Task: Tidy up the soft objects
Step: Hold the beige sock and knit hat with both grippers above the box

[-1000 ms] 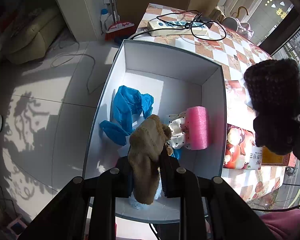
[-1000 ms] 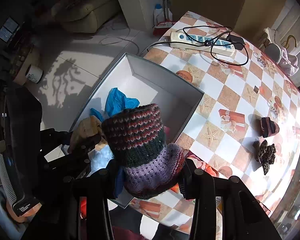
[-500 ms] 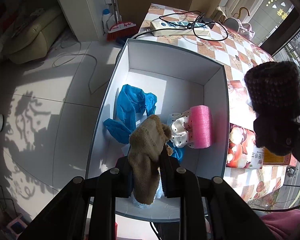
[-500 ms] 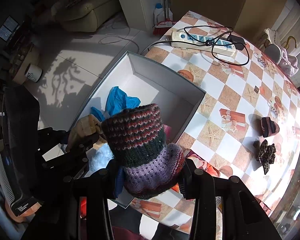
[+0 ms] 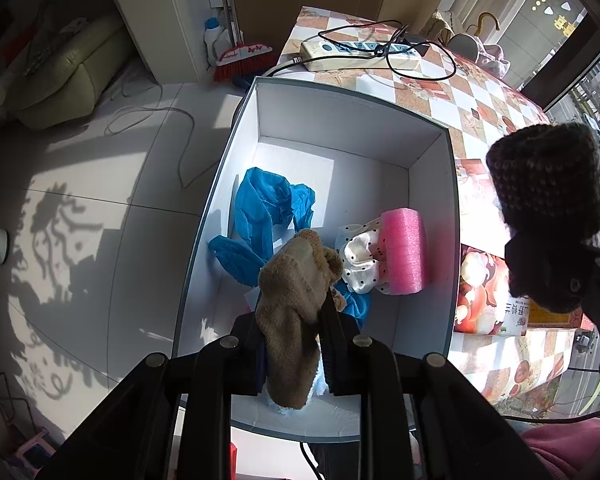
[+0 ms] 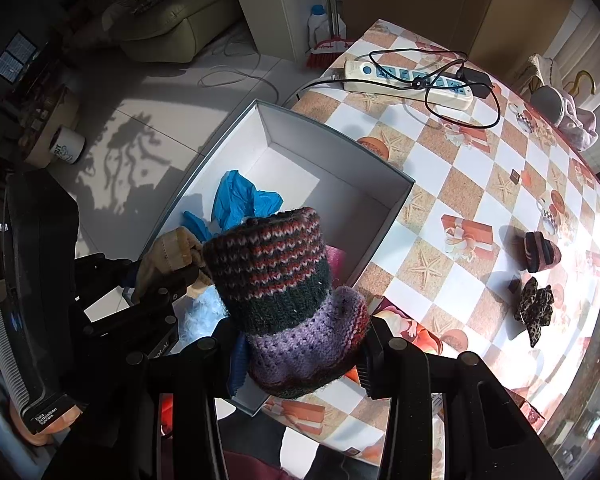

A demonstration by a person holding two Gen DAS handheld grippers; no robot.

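A tan knitted sock [image 5: 296, 320] is held pinched in the left claw [image 5: 294, 344] above the near end of a white open box [image 5: 432, 168], the sock's toe rising past the fingertips and its cuff hanging below them. Inside the box, crumpled blue plastic covers [image 5: 264, 216] are seen at the left, with a pink foam roll [image 5: 404, 250] lying at the right against a white polka-dot fabric piece [image 5: 360, 256]; a pale blue item lies under the claw at the near end, too hidden to be identified. A striped knit hat [image 6: 284, 292], banded in red, dark green and lilac, is clamped in the right claw [image 6: 300, 360] over the near right corner of the box, where the box [image 6: 340, 148] stands at the left edge of a counter [image 6: 500, 184] covered in an orange-and-white checked cloth. In the left wrist view the hat [image 5: 548, 196] appears as a dark shape at the right edge. On the far part of the counter a white power strip [image 6: 408, 80] is seen with black cables looped over it. At the right of the counter, a dark folded knit item [image 6: 540, 254] and a leopard-print fabric piece [image 6: 534, 306] lie near each other, well apart from the box. A red broom head [image 5: 242, 62] and a white bottle [image 5: 212, 40] are visible on the tiled floor beyond the box.
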